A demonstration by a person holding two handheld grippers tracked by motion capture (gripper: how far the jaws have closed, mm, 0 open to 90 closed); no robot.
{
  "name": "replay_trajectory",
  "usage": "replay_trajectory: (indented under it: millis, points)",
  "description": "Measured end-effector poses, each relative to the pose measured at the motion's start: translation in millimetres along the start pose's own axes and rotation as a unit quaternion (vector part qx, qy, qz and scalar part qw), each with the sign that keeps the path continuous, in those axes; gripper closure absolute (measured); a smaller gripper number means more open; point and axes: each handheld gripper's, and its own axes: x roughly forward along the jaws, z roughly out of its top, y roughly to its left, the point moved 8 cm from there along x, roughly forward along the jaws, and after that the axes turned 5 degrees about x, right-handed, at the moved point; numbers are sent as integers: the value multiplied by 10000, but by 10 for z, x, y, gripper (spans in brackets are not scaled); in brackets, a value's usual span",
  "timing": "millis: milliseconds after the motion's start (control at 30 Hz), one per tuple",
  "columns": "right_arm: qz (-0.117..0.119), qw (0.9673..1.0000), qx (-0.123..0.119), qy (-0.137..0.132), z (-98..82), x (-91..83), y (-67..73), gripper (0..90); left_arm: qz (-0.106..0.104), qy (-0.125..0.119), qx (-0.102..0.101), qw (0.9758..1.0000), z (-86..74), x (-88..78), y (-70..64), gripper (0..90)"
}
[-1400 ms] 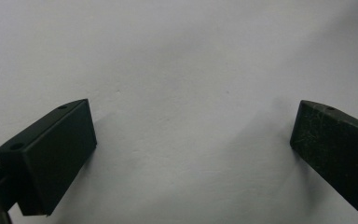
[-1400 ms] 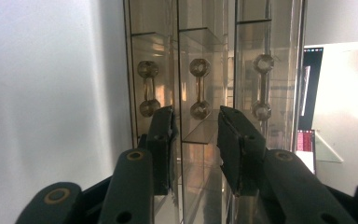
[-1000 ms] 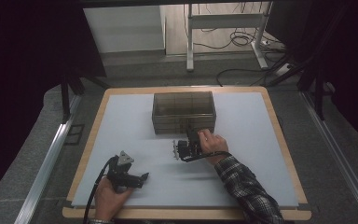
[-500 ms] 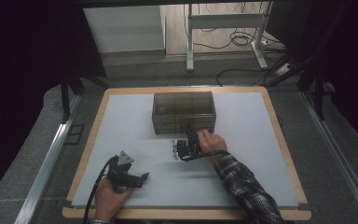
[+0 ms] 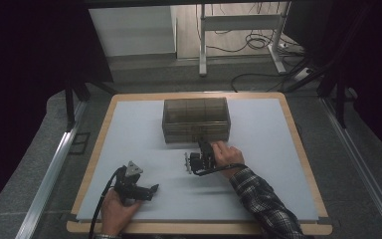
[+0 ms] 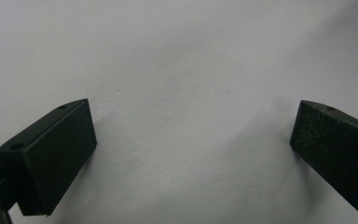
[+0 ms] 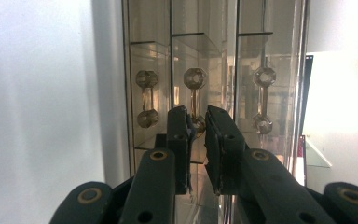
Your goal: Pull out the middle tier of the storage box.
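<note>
Over the last second your right gripper (image 5: 200,144) has moved only a little. Its body has slid slightly back from the clear drawer box (image 5: 196,117) ahead of it, toward your side of the table. It has also drifted a touch to its left. Your right hand (image 5: 227,154) has followed, now sitting slightly lower in the high view. The cable looping under the gripper has swung with it. In the right gripper view the jaws now stand almost together on the lower end of the middle handle (image 7: 195,93). The high view is too small to show whether that drawer has come out with the gripper.
</note>
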Motion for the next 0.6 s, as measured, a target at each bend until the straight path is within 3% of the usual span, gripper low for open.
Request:
replay_trajectory:
  millis: [400, 600]
  points:
    - [10, 10000, -10, -28, 10, -79, 23, 792, 0, 0, 1, 10000, 0, 0, 0, 0]
    - [83, 9998, 146, -90, 13, -97, -1, 744, 0, -1, 0, 10000, 0, 0, 0, 0]
